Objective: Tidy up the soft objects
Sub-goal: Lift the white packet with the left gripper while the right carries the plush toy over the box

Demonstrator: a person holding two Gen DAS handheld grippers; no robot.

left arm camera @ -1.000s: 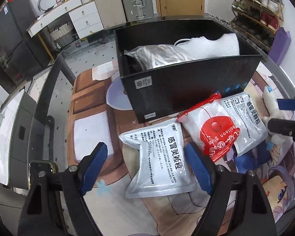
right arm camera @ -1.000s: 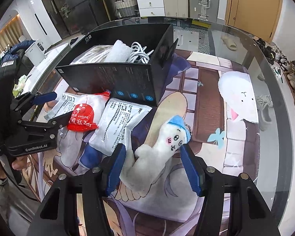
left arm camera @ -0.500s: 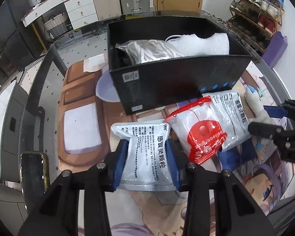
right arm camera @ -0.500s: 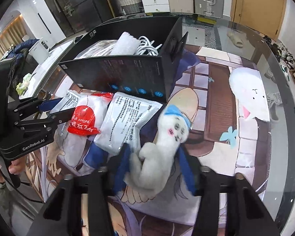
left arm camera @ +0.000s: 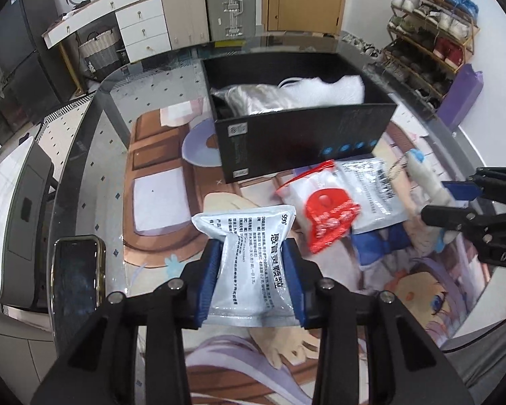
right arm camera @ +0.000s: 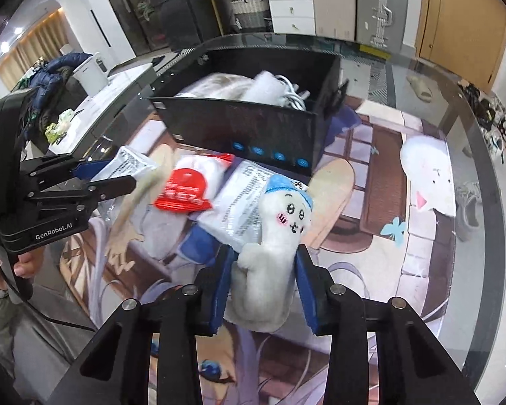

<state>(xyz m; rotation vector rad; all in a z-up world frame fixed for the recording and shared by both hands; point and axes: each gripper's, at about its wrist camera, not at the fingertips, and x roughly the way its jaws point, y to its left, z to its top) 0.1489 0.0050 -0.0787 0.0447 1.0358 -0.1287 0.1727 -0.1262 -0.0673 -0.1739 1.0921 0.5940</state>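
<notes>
Left gripper (left arm camera: 251, 278): my fingers pinch the silver pouch (left arm camera: 253, 263), six o'clock of the black box (left arm camera: 300, 145)
Right gripper (right arm camera: 264, 288): my fingers squeeze the plush toy (right arm camera: 276, 246), five o'clock of the box

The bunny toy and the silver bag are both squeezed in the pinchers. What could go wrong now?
The black box already looks quite full, so the plush toy or silver pouch might not fit. The pouch bulges between the left gripper pads and could slip. Both grippers heading boxward might bump.
</notes>
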